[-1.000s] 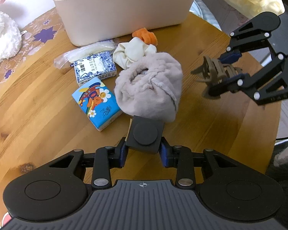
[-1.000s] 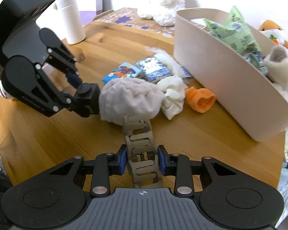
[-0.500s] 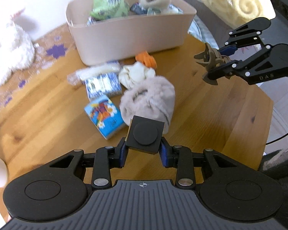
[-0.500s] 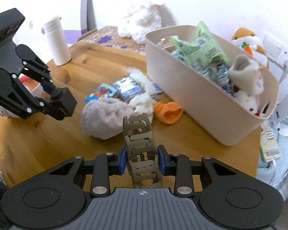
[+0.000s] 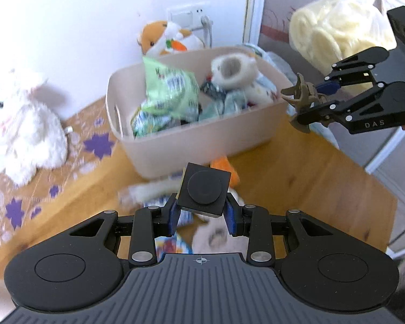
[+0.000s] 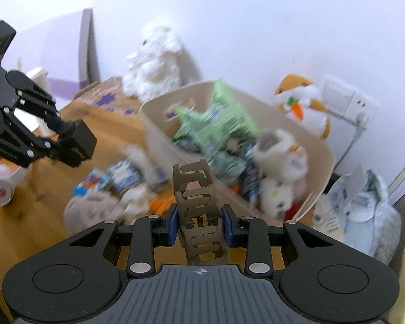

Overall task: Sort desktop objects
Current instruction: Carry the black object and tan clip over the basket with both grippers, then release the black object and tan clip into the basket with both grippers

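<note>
My left gripper [image 5: 202, 216] is shut on a black square block with a round disc [image 5: 203, 189], held up above the wooden table [image 5: 310, 178]. My right gripper [image 6: 199, 225] is shut on an olive-brown hair claw clip [image 6: 197, 199]. In the left wrist view the right gripper [image 5: 314, 101] hangs by the right end of the beige bin [image 5: 191, 145] with the clip [image 5: 301, 97] sticking out. The bin holds green snack bags [image 5: 170, 86] and soft toys. Below both grippers lie a grey plush cloth [image 6: 91, 210], a white cloth [image 6: 135, 199], an orange piece [image 5: 224, 167] and two tissue packs [image 6: 94, 183].
A white plush rabbit [image 5: 27, 129] sits at the table's far left, and an orange-and-white plush toy [image 5: 164, 40] stands behind the bin by a wall socket [image 6: 345, 100]. White headphones [image 6: 0, 186] lie at the left edge. A pale yellow bundle [image 5: 337, 27] is beyond the table's right edge.
Both grippers have risen and tipped upward, each keeping its thing. The bin's inside and the wall have come into view, and the loose items have dropped low in both views.
</note>
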A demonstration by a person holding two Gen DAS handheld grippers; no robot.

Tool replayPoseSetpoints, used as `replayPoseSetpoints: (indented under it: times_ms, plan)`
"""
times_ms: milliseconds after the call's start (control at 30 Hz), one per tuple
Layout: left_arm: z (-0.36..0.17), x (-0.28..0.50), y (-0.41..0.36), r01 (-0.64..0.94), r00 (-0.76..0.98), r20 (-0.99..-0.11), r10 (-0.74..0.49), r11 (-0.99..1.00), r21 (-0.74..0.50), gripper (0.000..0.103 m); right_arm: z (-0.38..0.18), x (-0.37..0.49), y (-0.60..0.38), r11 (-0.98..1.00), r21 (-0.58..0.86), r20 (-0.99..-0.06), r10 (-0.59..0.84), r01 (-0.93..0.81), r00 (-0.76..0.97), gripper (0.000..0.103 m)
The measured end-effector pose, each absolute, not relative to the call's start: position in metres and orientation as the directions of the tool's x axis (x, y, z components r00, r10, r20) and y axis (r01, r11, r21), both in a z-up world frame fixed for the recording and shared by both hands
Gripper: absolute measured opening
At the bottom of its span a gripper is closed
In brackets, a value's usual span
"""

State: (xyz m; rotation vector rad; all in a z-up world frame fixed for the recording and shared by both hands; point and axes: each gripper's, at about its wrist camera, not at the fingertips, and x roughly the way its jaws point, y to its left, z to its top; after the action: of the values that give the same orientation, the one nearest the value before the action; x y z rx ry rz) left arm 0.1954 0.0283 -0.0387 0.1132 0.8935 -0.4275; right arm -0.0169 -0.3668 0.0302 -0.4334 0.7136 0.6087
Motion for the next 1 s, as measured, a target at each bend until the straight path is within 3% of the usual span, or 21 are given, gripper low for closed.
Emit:
replayPoseSetpoints:
  times_ms: [400, 767, 1000]
  plan:
    - [-0.027, 0.284, -0.006, 0.282, 0.622, -0.73, -0.283, 0.951, -0.129, 0.035, 0.059, 0.046, -0.385, 0.798, -0.173, -0.634, 0.359, -0.578, 0.685, 0.031]
    - [-0.068, 0.337, -0.024, 0.101, 0.57, -0.8, -0.187, 0.982, -0.158, 0.035, 0.029, 0.097, -0.377, 0.767, -0.186, -0.677, 0.352, -0.614, 0.646, 0.031]
    - [-0.091, 0.352, -0.039, 0.084, 0.536, -0.836, -0.119, 0.993, -0.087, 0.034, 0.006, 0.108, -0.374, 0.758, -0.168, -0.72, 0.341, -0.63, 0.604, 0.031]
